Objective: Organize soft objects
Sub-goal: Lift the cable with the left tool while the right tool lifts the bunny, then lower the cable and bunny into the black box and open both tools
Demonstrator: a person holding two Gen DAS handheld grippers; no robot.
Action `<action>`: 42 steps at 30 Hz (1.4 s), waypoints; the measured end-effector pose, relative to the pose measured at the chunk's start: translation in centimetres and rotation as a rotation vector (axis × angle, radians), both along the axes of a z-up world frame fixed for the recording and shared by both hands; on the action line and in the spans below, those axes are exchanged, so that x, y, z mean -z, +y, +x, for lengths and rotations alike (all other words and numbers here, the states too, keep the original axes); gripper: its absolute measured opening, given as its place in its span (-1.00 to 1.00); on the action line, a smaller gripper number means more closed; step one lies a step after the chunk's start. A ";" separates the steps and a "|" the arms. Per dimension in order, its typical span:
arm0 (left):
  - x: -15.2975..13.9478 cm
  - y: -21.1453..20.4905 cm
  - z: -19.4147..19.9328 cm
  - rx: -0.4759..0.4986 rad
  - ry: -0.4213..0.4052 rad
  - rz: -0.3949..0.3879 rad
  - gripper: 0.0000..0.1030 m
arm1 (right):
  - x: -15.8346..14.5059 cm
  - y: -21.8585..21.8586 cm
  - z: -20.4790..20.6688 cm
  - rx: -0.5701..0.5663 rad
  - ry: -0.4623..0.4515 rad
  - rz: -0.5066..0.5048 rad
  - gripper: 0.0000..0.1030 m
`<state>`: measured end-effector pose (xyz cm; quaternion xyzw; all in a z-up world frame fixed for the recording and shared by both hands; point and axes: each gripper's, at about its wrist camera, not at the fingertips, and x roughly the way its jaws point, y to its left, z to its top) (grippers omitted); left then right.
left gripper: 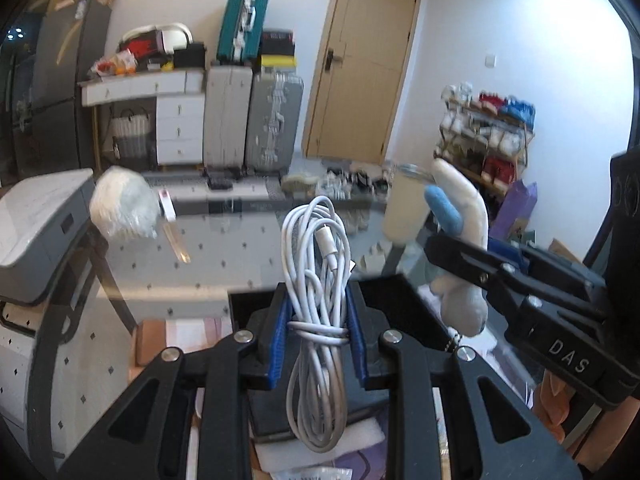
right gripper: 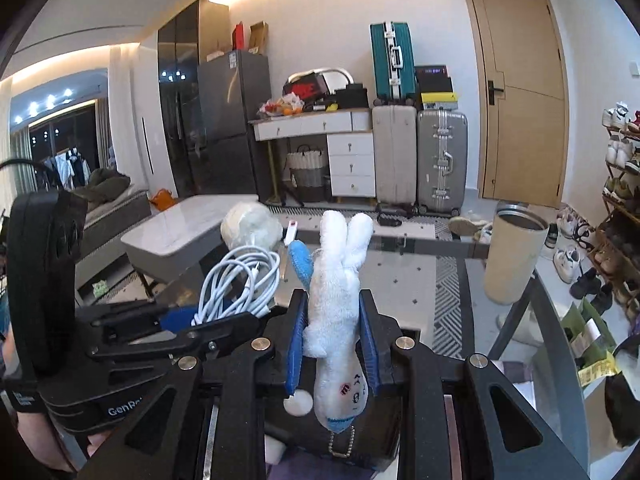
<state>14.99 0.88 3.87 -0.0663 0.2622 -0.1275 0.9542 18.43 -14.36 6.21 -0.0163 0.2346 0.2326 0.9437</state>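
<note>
Glass table [right gripper: 400, 276] open mid-span; tall cup [right gripper: 514, 256] blocks right, white bundle [right gripper: 250, 226] blocks far left.

Far off I see white walls, a wooden door [right gripper: 520, 92] on the right, suitcases [right gripper: 420, 160] beside white drawers [right gripper: 352, 164], a dark fridge [right gripper: 228, 120] left, warm ceiling light.

- The room was bright, lit by a glowing ceiling cove [right gripper: 132, 40].
- The left wrist view was smeared with motion blur.
- Fisheye bending curved the door [right gripper: 520, 92]; corners went black.
</note>
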 end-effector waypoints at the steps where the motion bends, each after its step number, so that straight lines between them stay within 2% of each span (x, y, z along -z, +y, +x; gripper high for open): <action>1: -0.4 0.3 -0.1 -0.006 -0.017 -0.002 -0.51 | -0.3 -0.1 0.0 0.005 -0.016 0.006 -0.52; 4: -0.7 0.3 -0.2 -0.016 -0.041 0.004 -0.51 | -0.5 -0.1 -0.3 0.011 -0.039 0.013 -0.52; 8: 0.9 0.0 0.9 -0.001 0.031 0.019 -0.51 | 0.3 0.2 0.2 0.013 -0.008 -0.005 -0.52; 17: 3.4 -0.6 2.7 0.035 0.190 0.043 -0.51 | 3.6 0.6 2.6 -0.015 0.196 -0.068 -0.52; 23: 4.8 -1.2 3.1 0.047 0.257 0.058 -0.53 | 5.5 0.4 4.0 -0.011 0.309 -0.092 -0.52; 27: 5.1 -1.5 3.1 0.054 0.270 0.069 -0.54 | 6.5 0.3 4.8 -0.012 0.366 -0.115 -0.52; 36: 5.1 -1.9 2.7 0.068 0.299 0.087 -0.53 | 7.5 0.9 4.5 -0.014 0.391 -0.168 -0.52; 42: 5.1 -2.2 2.0 0.069 0.322 0.103 -0.53 | 7.7 1.4 4.4 -0.029 0.385 -0.216 -0.44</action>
